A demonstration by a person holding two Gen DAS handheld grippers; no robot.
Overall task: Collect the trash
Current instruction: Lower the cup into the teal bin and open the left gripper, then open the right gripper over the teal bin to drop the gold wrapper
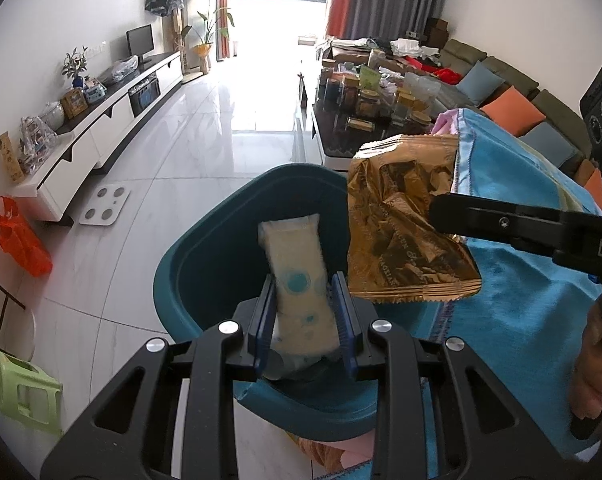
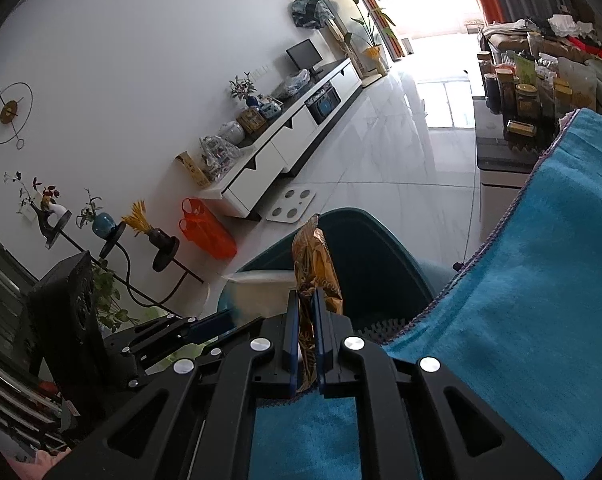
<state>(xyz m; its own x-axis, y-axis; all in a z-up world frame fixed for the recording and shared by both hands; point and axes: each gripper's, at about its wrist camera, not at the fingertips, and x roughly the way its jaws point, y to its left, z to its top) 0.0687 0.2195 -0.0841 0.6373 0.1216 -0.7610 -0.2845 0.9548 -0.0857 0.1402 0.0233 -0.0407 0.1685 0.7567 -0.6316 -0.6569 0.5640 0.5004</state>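
My left tongs [image 1: 305, 312] gripped a pale packet [image 1: 297, 280] over the teal bin [image 1: 205, 240]; my right tongs [image 2: 305, 344] pinched a gold wrapper [image 1: 397, 232] nearer the rim. Released there, I judged it might snag the blue cloth [image 1: 533, 280] and miss.

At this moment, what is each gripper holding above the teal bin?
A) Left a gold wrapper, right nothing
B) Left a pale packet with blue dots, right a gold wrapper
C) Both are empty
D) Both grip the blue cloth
B: the left gripper clamps the pale packet over the teal bin, while the right gripper pinches the gold wrapper.
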